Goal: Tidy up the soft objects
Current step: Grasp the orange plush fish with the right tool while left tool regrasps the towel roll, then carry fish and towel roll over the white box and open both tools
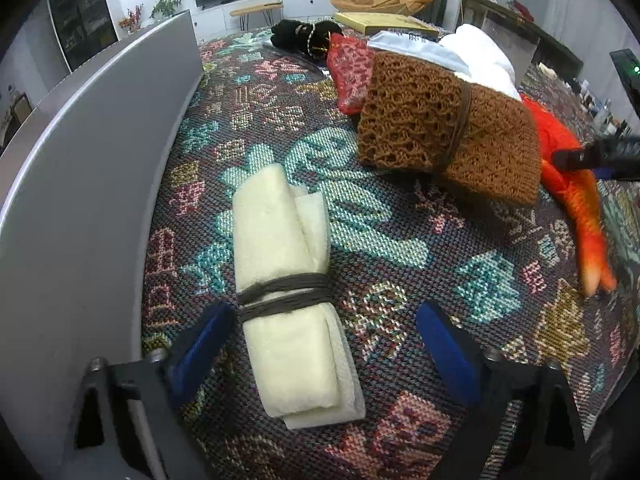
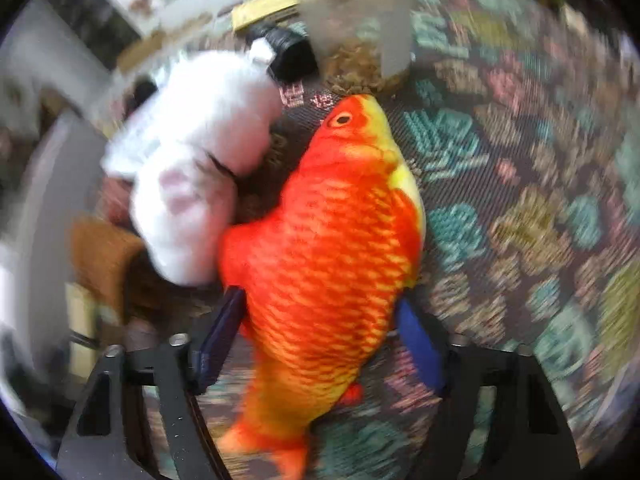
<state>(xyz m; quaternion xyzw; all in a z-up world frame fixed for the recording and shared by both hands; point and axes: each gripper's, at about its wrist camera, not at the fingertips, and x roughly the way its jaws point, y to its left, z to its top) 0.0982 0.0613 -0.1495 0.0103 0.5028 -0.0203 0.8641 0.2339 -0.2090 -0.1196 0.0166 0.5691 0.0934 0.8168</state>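
A cream folded towel [image 1: 282,292] tied with dark yarn lies on the patterned cloth, next to a grey box wall. My left gripper [image 1: 324,340] is open, its blue pads on either side of the towel's near half, apart from it. A brown knitted bundle [image 1: 444,132] lies further back. My right gripper [image 2: 320,344] is shut on the orange plush fish [image 2: 332,248]; the fish [image 1: 576,184] and the gripper's black tip show at the right of the left wrist view. A white plush toy [image 2: 196,160] lies against the fish's left side.
The grey box wall [image 1: 92,168] curves along the left. A red patterned pouch [image 1: 352,76], a black bundle [image 1: 304,36], a white cloth [image 1: 480,52] and a flat yellow box [image 1: 384,22] lie at the back. A black cylinder [image 2: 292,56] lies beyond the white toy.
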